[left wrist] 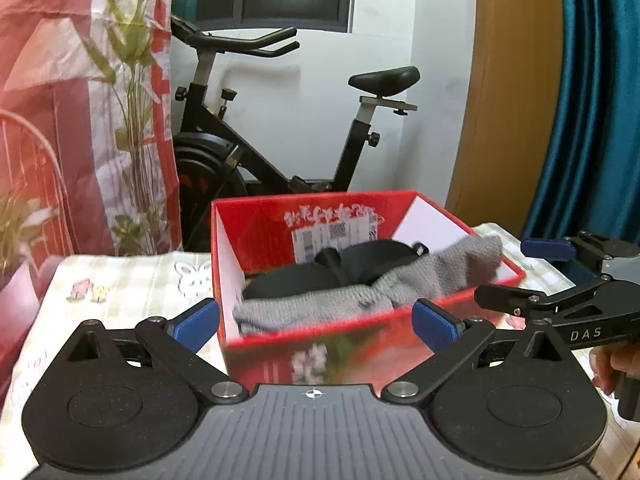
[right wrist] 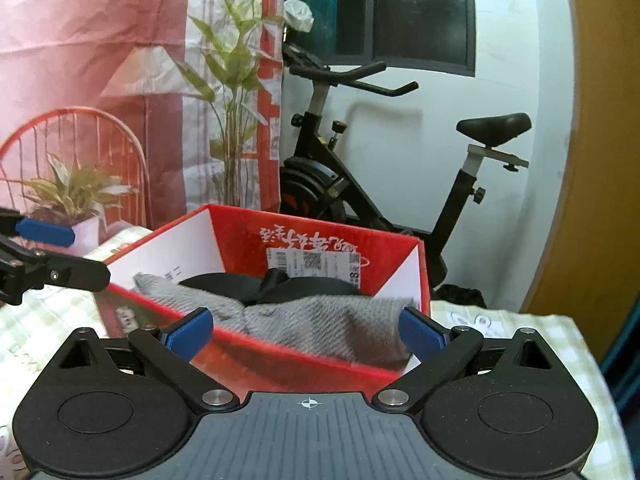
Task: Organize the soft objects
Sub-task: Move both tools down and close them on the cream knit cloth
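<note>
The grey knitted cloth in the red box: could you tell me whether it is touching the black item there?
Touching. The right wrist view shows the grey knitted cloth lying against the black item, with no gap.

Both wrist views are bright with soft, even daylight; the white wall point(left wrist: 288, 120) behind the exercise bike point(left wrist: 256, 132) carries only a faint shadow. The pink curtain point(right wrist: 80, 40) looks washed out at the upper left. Fisheye bending curves the wooden door frame point(left wrist: 508, 80) and darkens the corners. Motion blur smears the red box point(left wrist: 320, 344) and the grey knit cloth point(right wrist: 320, 328), while each camera's own tongs stay sharp.
</note>
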{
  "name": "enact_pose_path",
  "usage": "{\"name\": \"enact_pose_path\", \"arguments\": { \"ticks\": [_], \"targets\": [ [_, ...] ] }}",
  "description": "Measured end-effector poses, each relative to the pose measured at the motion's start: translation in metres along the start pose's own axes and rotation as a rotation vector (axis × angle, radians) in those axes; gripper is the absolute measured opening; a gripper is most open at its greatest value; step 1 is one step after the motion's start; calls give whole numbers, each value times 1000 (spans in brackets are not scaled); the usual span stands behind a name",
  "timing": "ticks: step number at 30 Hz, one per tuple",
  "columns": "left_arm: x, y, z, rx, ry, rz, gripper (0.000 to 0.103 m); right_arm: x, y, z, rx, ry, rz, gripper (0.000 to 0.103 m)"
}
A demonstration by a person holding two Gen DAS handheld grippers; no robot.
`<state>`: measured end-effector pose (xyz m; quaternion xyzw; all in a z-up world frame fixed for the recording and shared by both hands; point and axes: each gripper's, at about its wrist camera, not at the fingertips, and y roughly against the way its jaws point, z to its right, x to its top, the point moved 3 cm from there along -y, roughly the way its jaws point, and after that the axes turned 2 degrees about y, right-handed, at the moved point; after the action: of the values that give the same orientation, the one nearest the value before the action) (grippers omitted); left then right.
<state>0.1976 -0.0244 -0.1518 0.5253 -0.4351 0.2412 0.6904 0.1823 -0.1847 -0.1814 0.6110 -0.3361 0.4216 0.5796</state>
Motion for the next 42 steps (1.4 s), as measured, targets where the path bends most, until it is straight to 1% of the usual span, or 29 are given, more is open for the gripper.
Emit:
{"name": "enact_pose_path", "arguments": {
  "ticks": [6,9,12,14,15,17,20,25,27,30,31,32,33,35,36,37,38,41,42],
  "targets": [
    [-39,11,0,-17,31,-55,101,-34,22,-5,24,-48,-24,96],
    [-57,7,0,-23,41,-94,100,-50,25,-11,27,-45,-45,95],
    [-70,0,-4,-29,61,-133,96,-64,22,-14,28,-63,-76,92],
    [-75,-6,-8,-26,80,-144,93,-72,19,-13,24,-85,-92,91],
    [-76,-8,-11,-23,86,-147,92,-75,16,-12,21,-95,-98,90],
    [-79,-16,-17,-10,113,-156,87,-82,11,-10,12,-118,-110,86],
    [-82,-29,-27,-4,172,-173,82,-90,2,-4,-5,-178,-128,81],
    [-90,-43,-37,5,222,-184,81,-108,-11,6,-28,-300,-160,74],
    [-94,-49,-38,-8,233,-199,81,-116,-13,7,-25,-332,-167,74],
    [-99,-55,-35,-38,237,-212,81,-121,-14,5,-29,-339,-159,74],
    [-101,-56,-34,-45,237,-211,78,-122,-14,5,-29,-337,-158,74],
    [-102,-55,-33,-60,236,-207,70,-122,-14,5,-30,-337,-159,74],
    [-103,-55,-31,-74,236,-204,65,-123,-14,5,-30,-337,-160,74],
    [-103,-52,-29,-109,227,-195,49,-124,-13,4,-32,-339,-156,74],
    [-103,-51,-26,-116,216,-191,45,-125,-12,3,-33,-338,-154,74],
    [-104,-49,-23,-119,201,-187,38,-125,-11,2,-35,-336,-152,74],
    [-104,-48,-21,-117,186,-183,37,-125,-10,1,-38,-333,-150,74],
    [-106,-43,-19,-115,168,-175,25,-125,-6,-1,-40,-325,-145,73],
    [-107,-41,-19,-116,171,-175,25,-125,-4,-1,-40,-324,-143,73]
  ]
}}
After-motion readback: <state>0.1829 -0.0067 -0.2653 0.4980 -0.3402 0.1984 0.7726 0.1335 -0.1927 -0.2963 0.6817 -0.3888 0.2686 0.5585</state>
